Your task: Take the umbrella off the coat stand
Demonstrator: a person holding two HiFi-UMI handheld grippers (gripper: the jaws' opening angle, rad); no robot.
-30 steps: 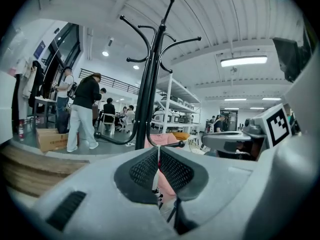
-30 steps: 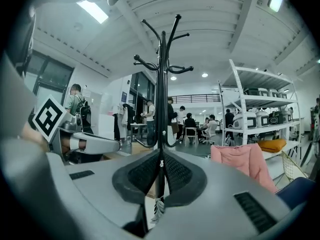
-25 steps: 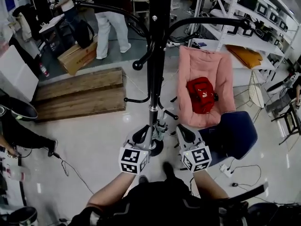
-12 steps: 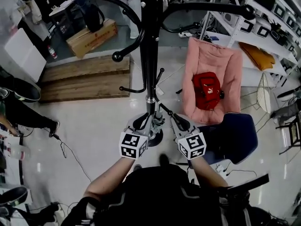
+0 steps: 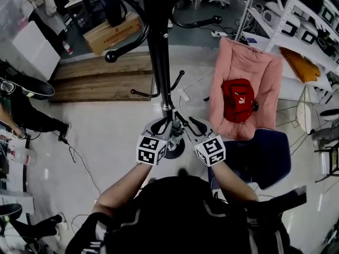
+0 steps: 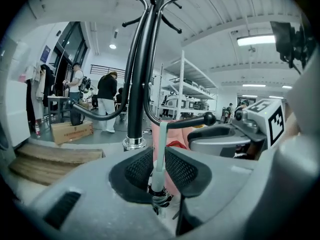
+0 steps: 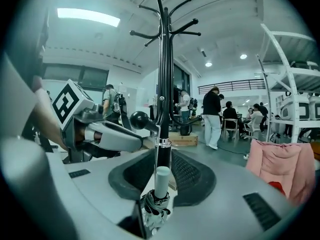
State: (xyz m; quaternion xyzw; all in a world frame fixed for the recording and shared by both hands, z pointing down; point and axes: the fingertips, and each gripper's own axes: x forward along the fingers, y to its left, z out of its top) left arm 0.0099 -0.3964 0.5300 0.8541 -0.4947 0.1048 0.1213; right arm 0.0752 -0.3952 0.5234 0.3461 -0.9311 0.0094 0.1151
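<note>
The black coat stand (image 5: 157, 52) rises just ahead of me, its pole also showing in the left gripper view (image 6: 136, 84). A small folded umbrella (image 5: 175, 134) hangs low beside the pole. Its pale strap runs up to a ball-tipped hook (image 6: 209, 118). My left gripper (image 5: 164, 127) is shut on the umbrella's pale handle (image 6: 158, 171), the mesh pads (image 6: 140, 168) tight against it. My right gripper (image 5: 189, 125) comes in from the other side. Its jaws are closed against the same handle (image 7: 161, 181), just above the bunched canopy (image 7: 154, 210).
A pink cushioned chair (image 5: 235, 62) holding a red bag (image 5: 238, 100) stands right of the stand, with a dark blue seat (image 5: 265, 155) nearer me. A wooden platform (image 5: 98, 81) and a cardboard box (image 5: 114, 30) lie left. Shelving (image 5: 296, 20) lines the right side; a person (image 5: 26, 115) is at far left.
The two grippers have drawn closer together around the umbrella at the foot of the pole. The head view has shifted, so the stand looms nearer.
</note>
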